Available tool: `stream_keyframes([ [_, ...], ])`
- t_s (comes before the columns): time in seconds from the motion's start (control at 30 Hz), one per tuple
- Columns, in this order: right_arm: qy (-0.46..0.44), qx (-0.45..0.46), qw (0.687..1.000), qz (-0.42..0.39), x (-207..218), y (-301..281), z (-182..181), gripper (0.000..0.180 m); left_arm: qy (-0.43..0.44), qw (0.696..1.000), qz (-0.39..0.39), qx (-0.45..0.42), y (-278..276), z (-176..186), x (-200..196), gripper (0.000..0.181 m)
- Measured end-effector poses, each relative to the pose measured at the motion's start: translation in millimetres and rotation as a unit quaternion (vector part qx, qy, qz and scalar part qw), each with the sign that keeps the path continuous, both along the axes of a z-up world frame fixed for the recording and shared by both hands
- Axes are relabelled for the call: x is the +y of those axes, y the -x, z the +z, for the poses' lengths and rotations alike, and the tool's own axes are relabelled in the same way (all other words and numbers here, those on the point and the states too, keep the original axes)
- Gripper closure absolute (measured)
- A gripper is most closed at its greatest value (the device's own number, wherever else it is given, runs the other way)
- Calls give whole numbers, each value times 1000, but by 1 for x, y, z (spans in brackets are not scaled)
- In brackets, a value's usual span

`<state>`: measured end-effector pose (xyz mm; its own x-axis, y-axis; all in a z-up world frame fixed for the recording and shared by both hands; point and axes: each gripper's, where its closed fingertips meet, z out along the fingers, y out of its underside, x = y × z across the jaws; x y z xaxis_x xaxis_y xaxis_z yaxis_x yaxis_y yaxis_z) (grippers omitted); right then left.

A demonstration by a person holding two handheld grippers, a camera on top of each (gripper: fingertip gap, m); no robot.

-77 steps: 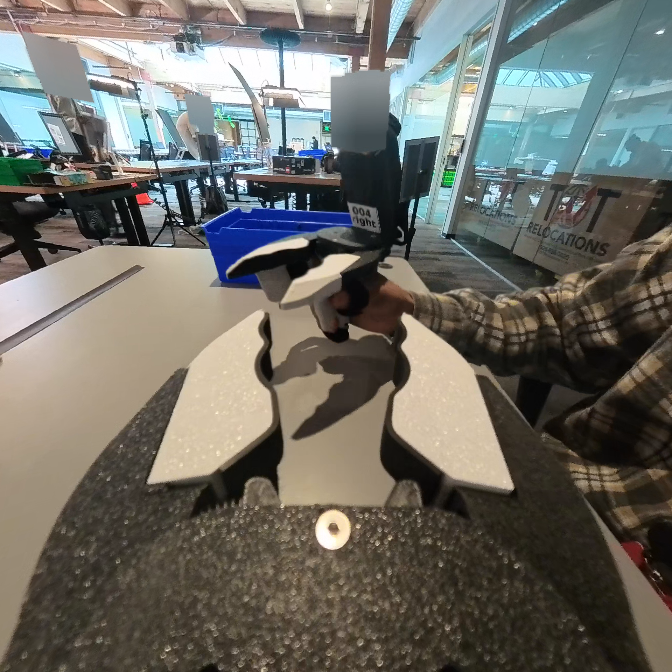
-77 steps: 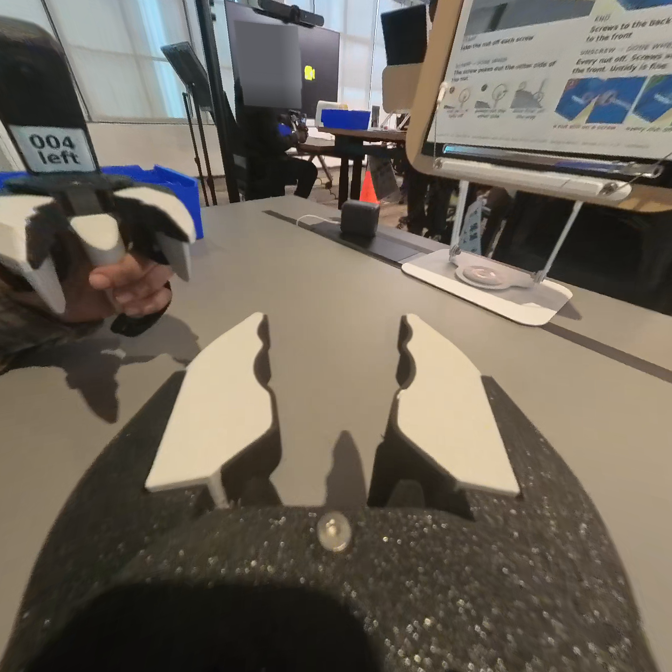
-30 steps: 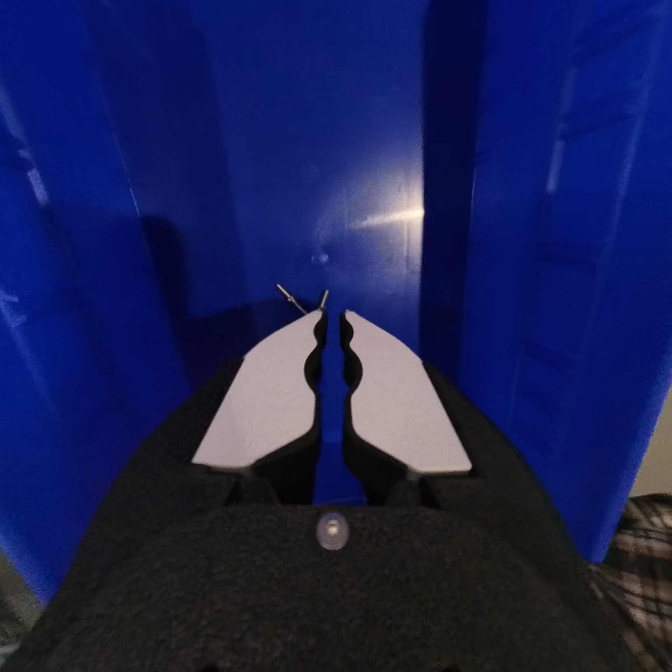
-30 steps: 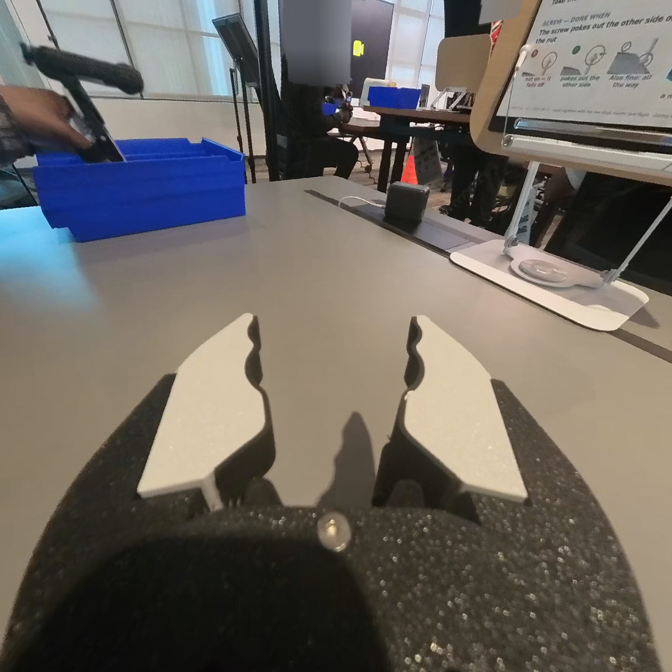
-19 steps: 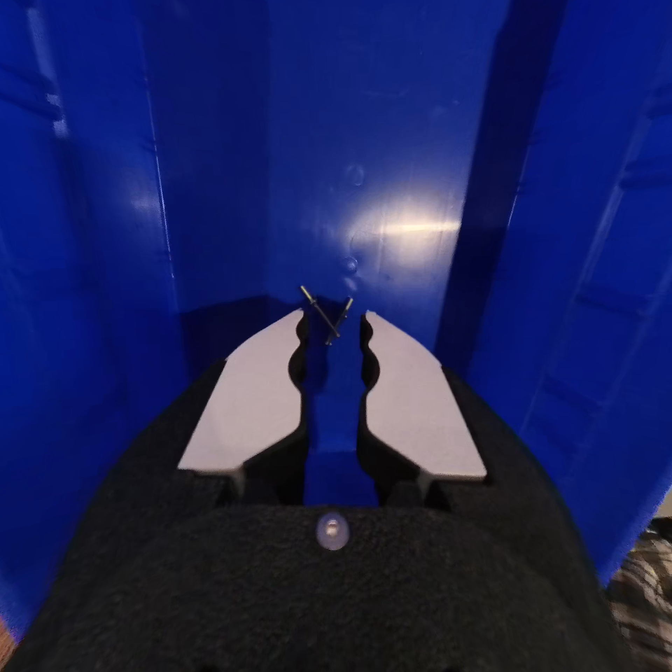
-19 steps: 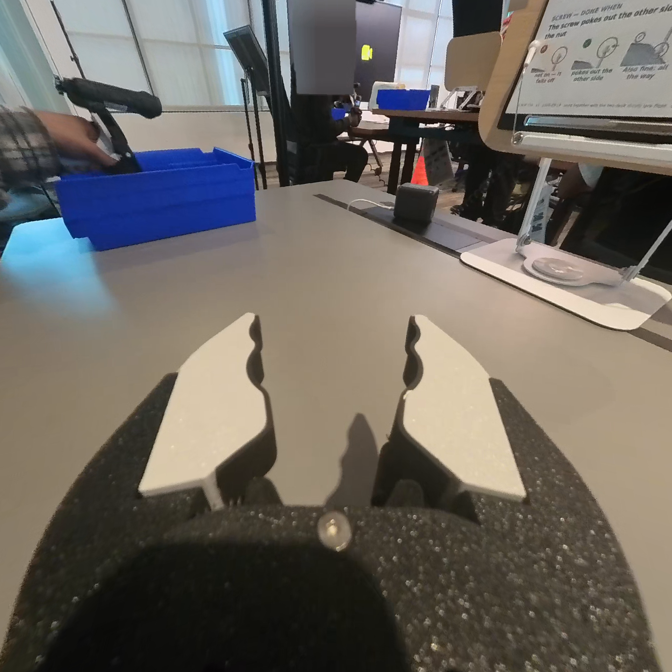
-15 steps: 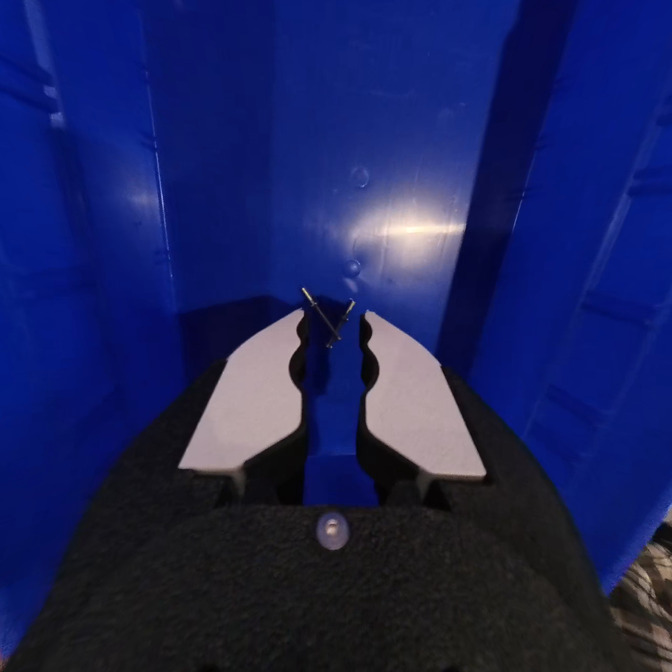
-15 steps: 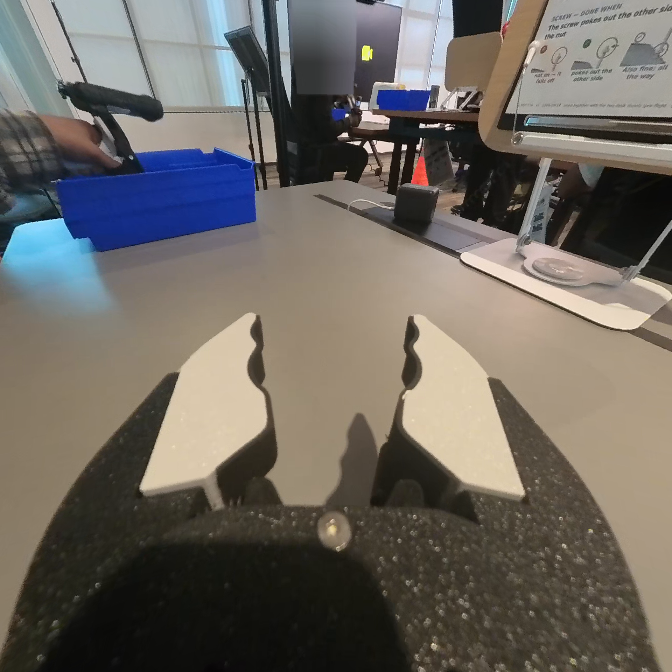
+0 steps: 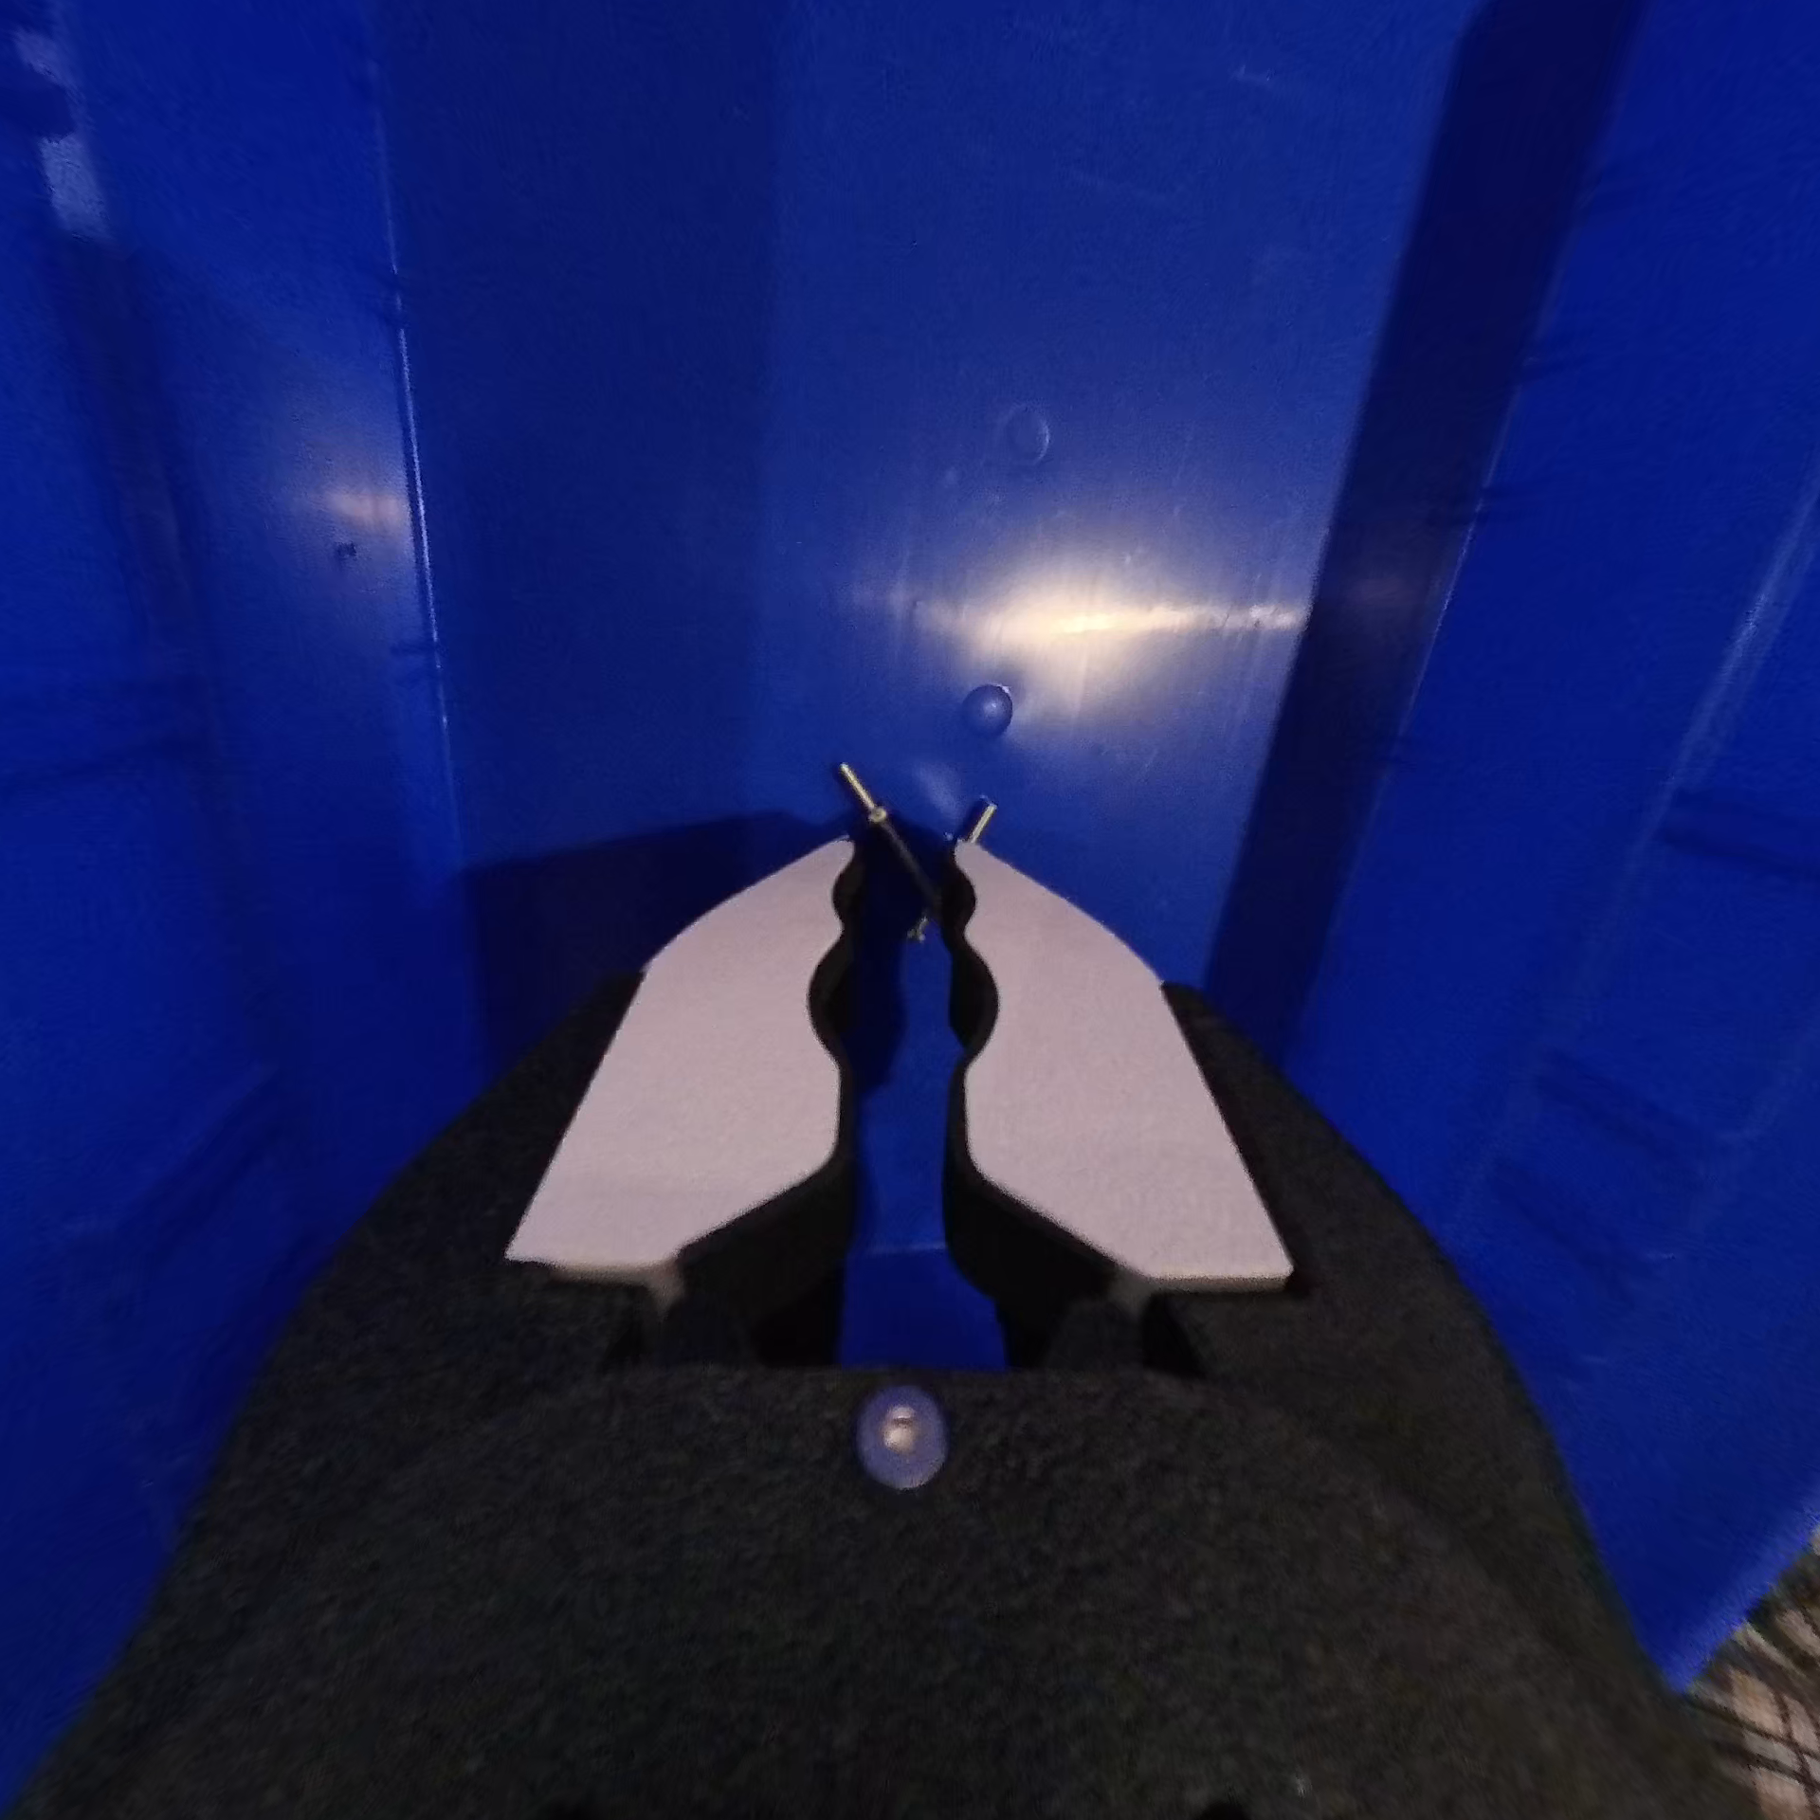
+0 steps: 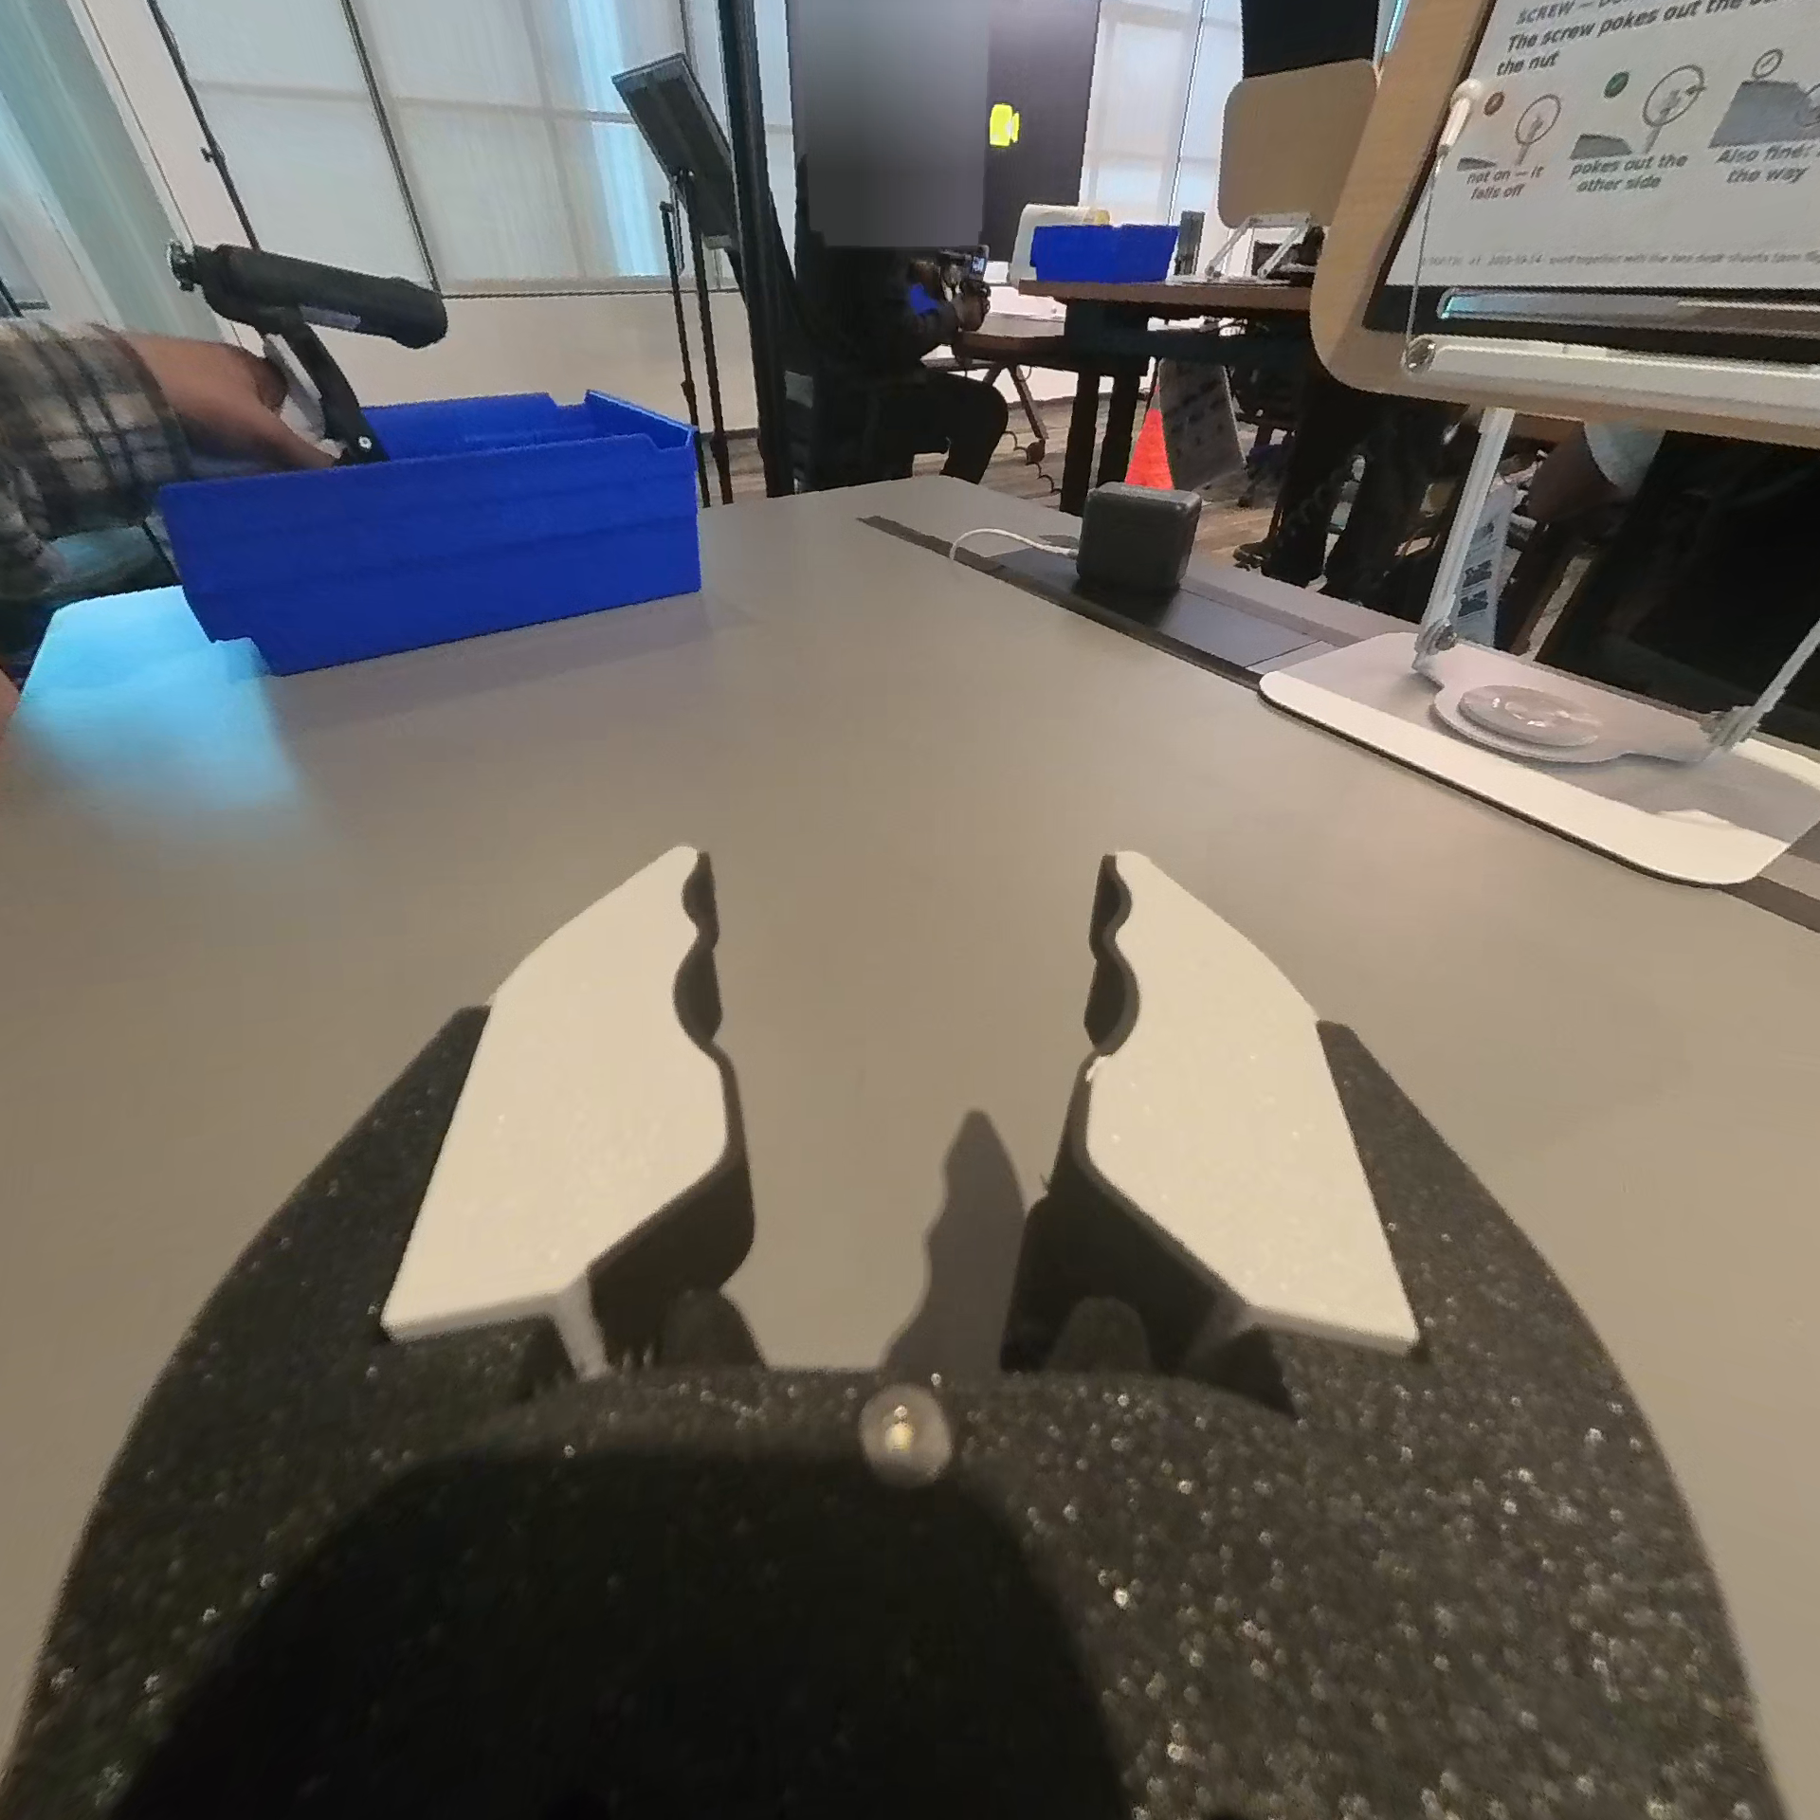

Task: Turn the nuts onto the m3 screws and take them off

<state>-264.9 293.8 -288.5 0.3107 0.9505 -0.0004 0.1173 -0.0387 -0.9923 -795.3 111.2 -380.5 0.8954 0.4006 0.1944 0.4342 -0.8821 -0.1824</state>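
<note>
My left gripper (image 9: 904, 865) reaches down inside the blue bin (image 9: 985, 443). Two thin screws (image 9: 891, 847) lie crossed on the bin floor, right between its fingertips. The jaws stand narrowly apart around them; the right screw (image 9: 977, 819) touches the right fingertip. I see no nuts. In the right wrist view the same bin (image 10: 433, 532) stands at the table's far left, with the left gripper's handle (image 10: 315, 295) and a hand dipping into it. My right gripper (image 10: 901, 867) is wide open and empty, low over the grey table (image 10: 886, 739).
A sheet on a stand (image 10: 1625, 148) with a white base (image 10: 1527, 778) stands at the right. A small black cube (image 10: 1137, 547) with a white cable sits on a dark strip behind the table. Bin walls close in on the left gripper on both sides. Some 60 cm of space lies between my two pairs of fingers.
The left gripper went from the table into the bin, opened over the crossed screws, and its jaws have now narrowed around them. The right gripper has stayed open and nearly still.
</note>
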Motion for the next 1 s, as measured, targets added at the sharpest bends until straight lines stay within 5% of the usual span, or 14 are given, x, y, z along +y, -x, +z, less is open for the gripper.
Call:
stream_keyframes([
  [0.4,2,5,1000,0,0,-1,1,108,-1,999,-47,26,-2,1,0,178],
  [0.67,7,11,1000,1,1,-1,2,109,-126,988,-88,28,-16,47,28,178],
  [0.83,15,19,1000,3,2,-2,3,110,-288,942,-172,-3,-81,119,74,179],
  [1.0,28,40,999,6,4,-5,7,112,-427,859,-281,-36,-190,184,117,179],
])
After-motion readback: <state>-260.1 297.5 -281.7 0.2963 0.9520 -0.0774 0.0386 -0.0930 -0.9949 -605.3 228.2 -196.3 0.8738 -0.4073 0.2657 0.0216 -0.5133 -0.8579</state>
